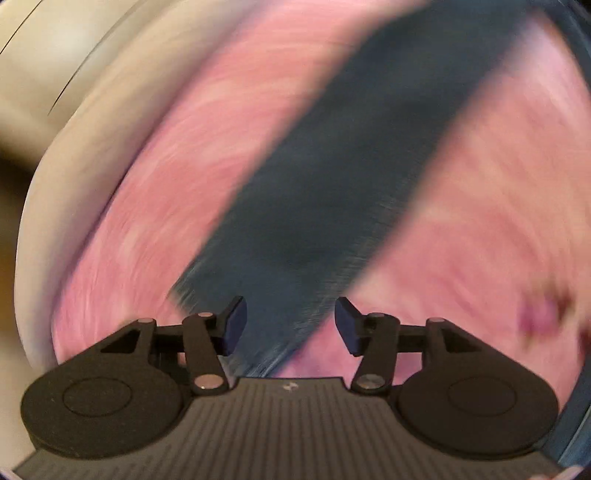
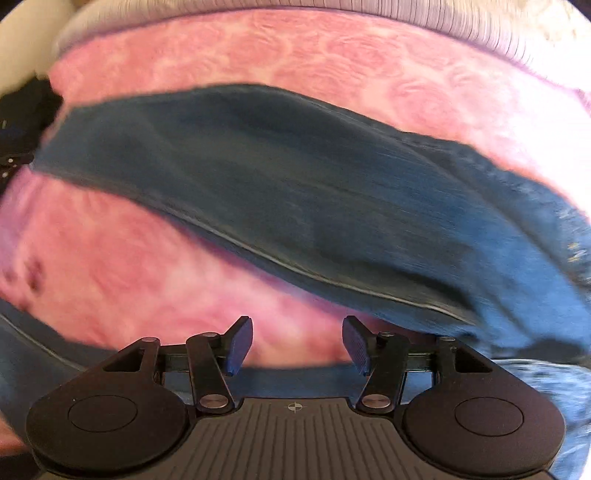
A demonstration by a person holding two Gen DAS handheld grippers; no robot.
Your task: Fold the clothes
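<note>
Dark blue jeans (image 1: 351,166) lie stretched out on a pink patterned bedspread (image 1: 184,184). In the left wrist view one leg runs diagonally from the upper right down to its frayed hem, just ahead of my left gripper (image 1: 290,325), which is open and empty. In the right wrist view the jeans (image 2: 295,184) lie across the frame from left to right, with a seam along the near edge. My right gripper (image 2: 297,345) is open and empty over the pink bedspread (image 2: 147,258), just short of the jeans. Both views are motion-blurred.
A pale bed edge or wall (image 1: 55,92) shows at the left of the left wrist view. A striped light fabric (image 2: 406,18) lies beyond the bedspread. More blue denim (image 2: 37,350) shows at the lower left and lower right of the right wrist view.
</note>
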